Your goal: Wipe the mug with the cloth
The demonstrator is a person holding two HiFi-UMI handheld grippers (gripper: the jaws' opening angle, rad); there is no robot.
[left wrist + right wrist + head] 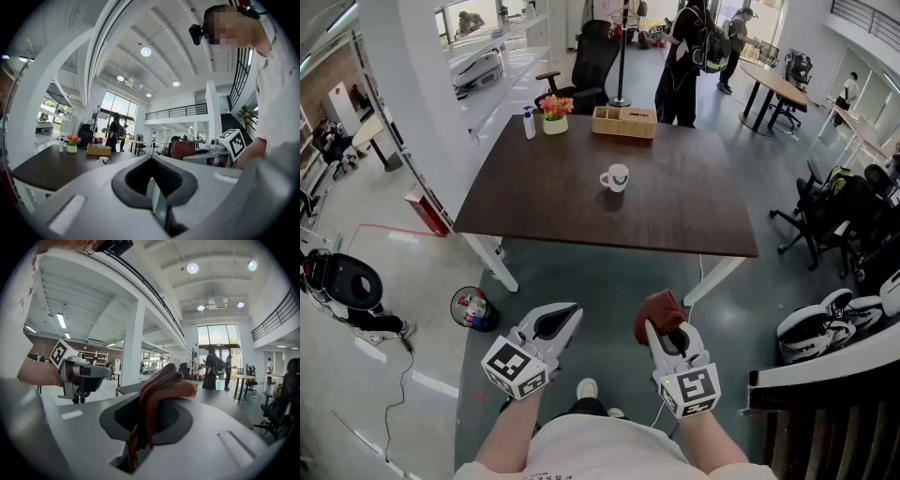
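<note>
The cloth (660, 312) is bunching up where I am pinching it in my right gripper (657, 330). I am holding my left gripper (566, 319) beside it, jaws together and empty. Well ahead, the mug (615, 178) is standing upright on the dark table (525, 192).

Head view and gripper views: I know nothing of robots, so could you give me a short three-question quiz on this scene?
1. True or false: the mug stands on the table.
2. Fill in: the left gripper holds ____.
3. What grips the cloth? A) left gripper B) right gripper C) a bare hand

Key: 1 true; 2 nothing; 3 B.
</note>
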